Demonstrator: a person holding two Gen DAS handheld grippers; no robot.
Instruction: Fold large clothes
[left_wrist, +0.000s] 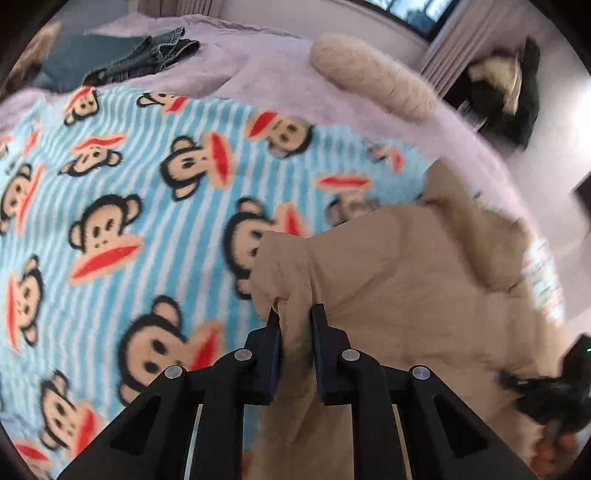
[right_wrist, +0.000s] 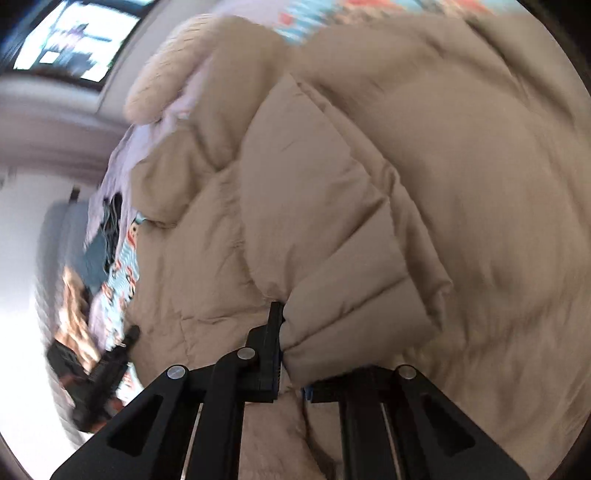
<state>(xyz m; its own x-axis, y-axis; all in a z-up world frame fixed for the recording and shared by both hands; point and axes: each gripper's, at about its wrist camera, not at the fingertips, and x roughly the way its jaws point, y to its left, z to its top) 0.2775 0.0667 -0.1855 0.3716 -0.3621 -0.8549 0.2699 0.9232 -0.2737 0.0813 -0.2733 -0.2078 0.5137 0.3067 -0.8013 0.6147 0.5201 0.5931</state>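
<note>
A beige puffer jacket (left_wrist: 406, 266) lies on a bed over a blue striped monkey-print blanket (left_wrist: 122, 206). In the left wrist view my left gripper (left_wrist: 295, 314) is shut on a bunched edge of the jacket, with fabric pinched between its two black fingers. In the right wrist view the jacket (right_wrist: 424, 166) fills most of the frame. My right gripper (right_wrist: 291, 325) is shut on a padded fold of it; the puffy fabric bulges over and hides the right finger. The other gripper shows small at the left edge (right_wrist: 107, 365).
Folded denim clothes (left_wrist: 147, 55) lie at the far side of the bed on a lilac sheet (left_wrist: 258, 62). A cream furry cushion (left_wrist: 373, 77) rests at the bed's far right. A dark chair with clothes (left_wrist: 506, 88) stands beyond on the floor.
</note>
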